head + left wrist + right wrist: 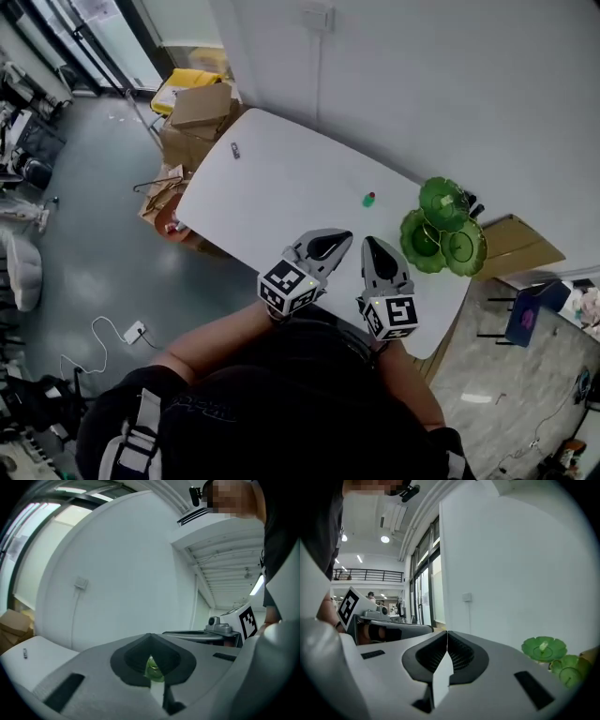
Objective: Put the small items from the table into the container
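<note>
Green container (442,230) stands near the right gripper (372,244).

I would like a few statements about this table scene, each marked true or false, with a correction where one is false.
1. The green container stands at the right side of the table in the head view. True.
2. The right gripper has its jaws wide apart. False: its jaws are together, with nothing between them.
3. A small green item lies on the table, outside the container. True.
4. A small dark item lies inside the container. False: it lies on the table near the far left end, well away from the container.
</note>
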